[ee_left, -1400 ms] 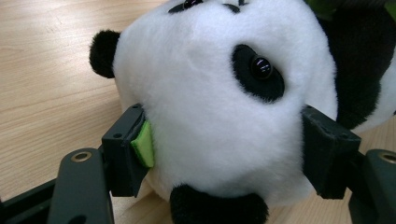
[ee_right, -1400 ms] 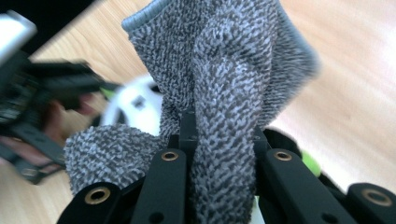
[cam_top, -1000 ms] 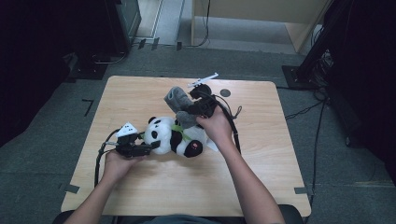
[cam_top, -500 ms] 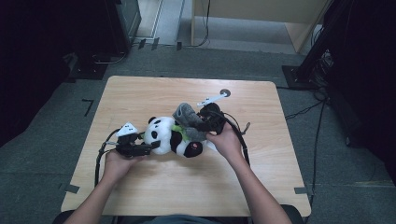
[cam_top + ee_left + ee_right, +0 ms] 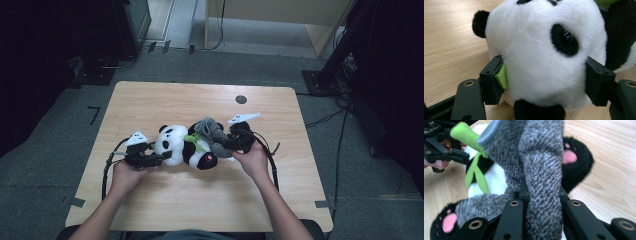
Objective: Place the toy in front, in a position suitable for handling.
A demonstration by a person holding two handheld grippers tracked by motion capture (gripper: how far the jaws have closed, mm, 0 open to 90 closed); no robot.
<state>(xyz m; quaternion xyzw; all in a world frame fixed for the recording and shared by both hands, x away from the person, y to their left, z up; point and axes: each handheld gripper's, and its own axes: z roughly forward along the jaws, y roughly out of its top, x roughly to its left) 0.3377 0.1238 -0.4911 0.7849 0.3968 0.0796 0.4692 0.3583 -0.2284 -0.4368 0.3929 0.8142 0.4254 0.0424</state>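
Panda (image 5: 182, 146) (head clamped), sock (image 5: 212, 132) gripped

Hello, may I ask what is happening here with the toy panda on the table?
A person works on a plush panda lying on the wooden table. The left gripper clamps the panda's white head between its jaws, holding it in place. The right gripper is shut on a grey knitted garment draped over the panda's body near its legs. It looks like dressing or undressing; I cannot tell which.

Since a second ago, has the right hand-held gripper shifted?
Yes. The right hand-held gripper has drawn back from the dark round mark toward the person's edge of the table, bringing the grey knit piece along.
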